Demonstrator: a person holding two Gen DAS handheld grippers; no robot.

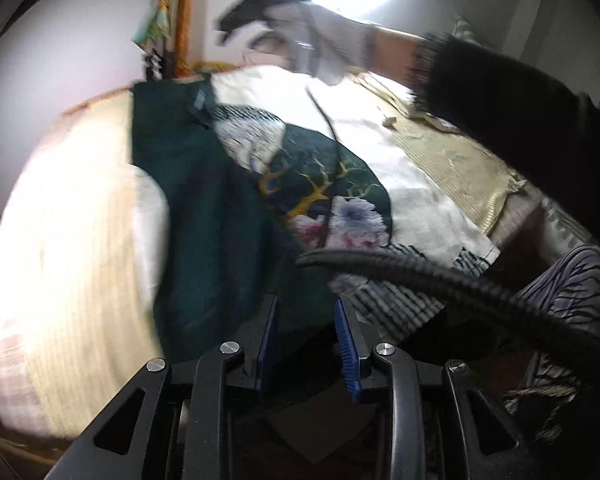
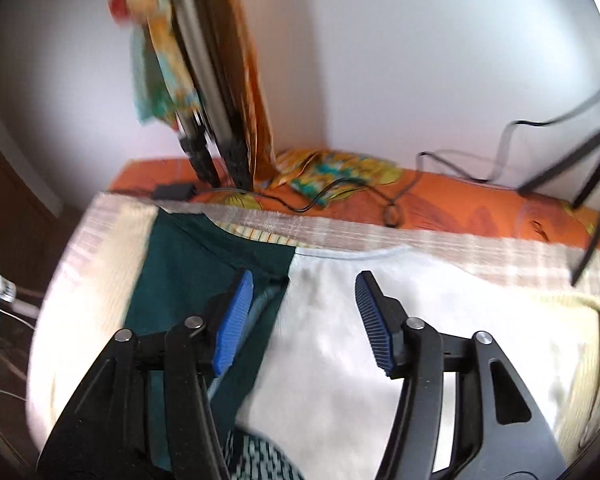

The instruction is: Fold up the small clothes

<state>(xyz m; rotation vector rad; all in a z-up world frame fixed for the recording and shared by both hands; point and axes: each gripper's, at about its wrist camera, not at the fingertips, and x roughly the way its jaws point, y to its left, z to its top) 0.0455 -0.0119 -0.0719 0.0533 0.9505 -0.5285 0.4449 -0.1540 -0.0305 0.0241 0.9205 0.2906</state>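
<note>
White-and-dark-green printed shirt (image 1: 340,184) lies flat, long axis running away toward the white wall (image 2: 380,60). It's on a cream woven bed mat (image 1: 68,240). Left gripper (image 1: 306,344) slightly parted, right gripper (image 2: 304,320) wide apart, both holding nothing.

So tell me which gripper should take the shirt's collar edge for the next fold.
Probably the right gripper. It hangs open just above the shirt near its collar edge. The left gripper, jaws apart, sits low at the near hem, far from the collar.
</note>
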